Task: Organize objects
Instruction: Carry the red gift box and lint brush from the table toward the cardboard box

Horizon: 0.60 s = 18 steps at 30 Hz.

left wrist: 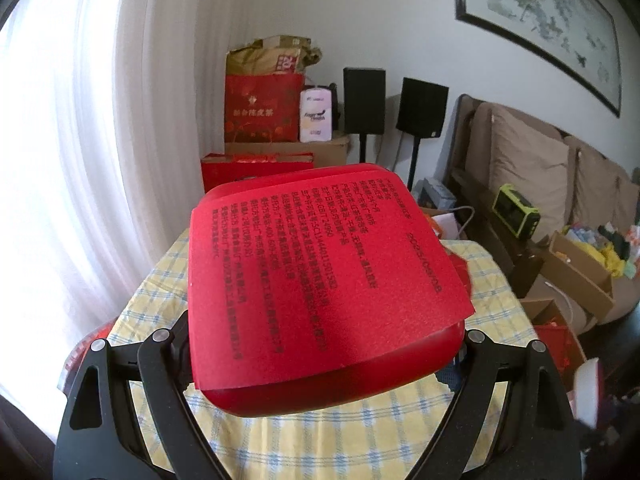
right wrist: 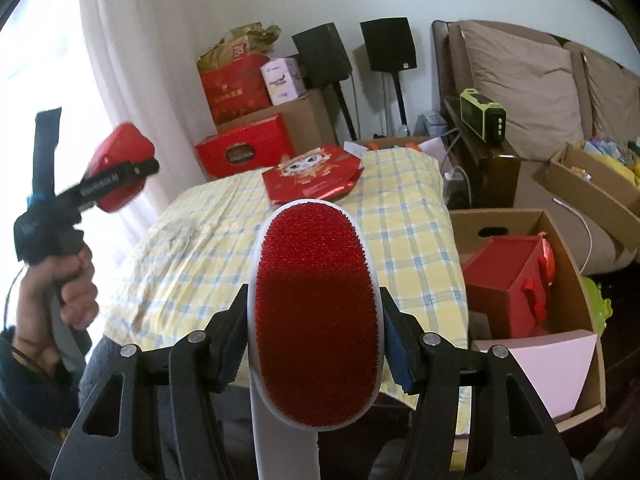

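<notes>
My left gripper (left wrist: 324,344) is shut on a red box (left wrist: 320,272) with a red printed label on top, held above the yellow checked table (left wrist: 360,432). The same box (right wrist: 120,168) and left gripper (right wrist: 132,170) show at the left of the right wrist view, raised in a hand. My right gripper (right wrist: 314,320) is shut on a white lint brush with a red bristle pad (right wrist: 316,304), held above the table's near edge (right wrist: 200,248). A red cartoon-printed gift bag (right wrist: 316,176) lies flat at the table's far side.
A cardboard box (right wrist: 576,280) right of the table holds a red box (right wrist: 508,292) and a pink sheet. Red gift boxes, cardboard boxes and two black speakers (right wrist: 320,56) stand behind the table. A sofa with cushions (right wrist: 520,80) is at the right, a curtain at the left.
</notes>
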Each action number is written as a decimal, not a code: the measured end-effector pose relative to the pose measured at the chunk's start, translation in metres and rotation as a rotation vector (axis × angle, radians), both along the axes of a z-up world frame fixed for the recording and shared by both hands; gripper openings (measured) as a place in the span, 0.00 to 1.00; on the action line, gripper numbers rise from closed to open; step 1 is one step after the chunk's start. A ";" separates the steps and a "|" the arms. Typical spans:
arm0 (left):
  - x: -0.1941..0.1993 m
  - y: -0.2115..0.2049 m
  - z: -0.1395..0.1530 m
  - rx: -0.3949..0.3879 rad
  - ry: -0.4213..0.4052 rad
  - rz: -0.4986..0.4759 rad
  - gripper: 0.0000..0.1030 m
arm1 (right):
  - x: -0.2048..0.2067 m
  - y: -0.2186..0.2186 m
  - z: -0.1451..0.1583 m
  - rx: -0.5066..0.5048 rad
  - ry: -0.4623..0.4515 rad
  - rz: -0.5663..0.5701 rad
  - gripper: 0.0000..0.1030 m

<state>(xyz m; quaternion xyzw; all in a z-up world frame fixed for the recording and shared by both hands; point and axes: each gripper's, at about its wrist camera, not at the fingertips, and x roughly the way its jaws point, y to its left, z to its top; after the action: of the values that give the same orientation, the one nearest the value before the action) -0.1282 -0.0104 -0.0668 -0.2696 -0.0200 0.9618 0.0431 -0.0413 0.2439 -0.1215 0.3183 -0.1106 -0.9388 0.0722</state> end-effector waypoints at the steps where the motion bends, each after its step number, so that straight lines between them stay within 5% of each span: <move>1: 0.000 0.002 0.002 0.006 -0.003 -0.004 0.84 | 0.003 0.002 -0.002 0.008 0.002 -0.002 0.58; 7: 0.004 0.018 0.014 -0.014 -0.018 -0.008 0.84 | 0.019 0.019 0.008 0.128 0.049 -0.030 0.58; 11: 0.003 0.035 0.018 -0.001 -0.036 -0.033 0.84 | 0.022 0.049 0.038 0.073 0.100 -0.064 0.58; 18: 0.014 0.063 0.024 -0.009 -0.034 -0.084 0.84 | 0.028 0.055 0.044 0.233 0.104 -0.039 0.58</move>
<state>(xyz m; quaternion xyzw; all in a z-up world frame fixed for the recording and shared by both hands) -0.1141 0.0527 -0.0425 -0.2866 -0.0051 0.9545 0.0818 -0.0135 0.2987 -0.0776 0.2731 -0.0028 -0.9617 0.0222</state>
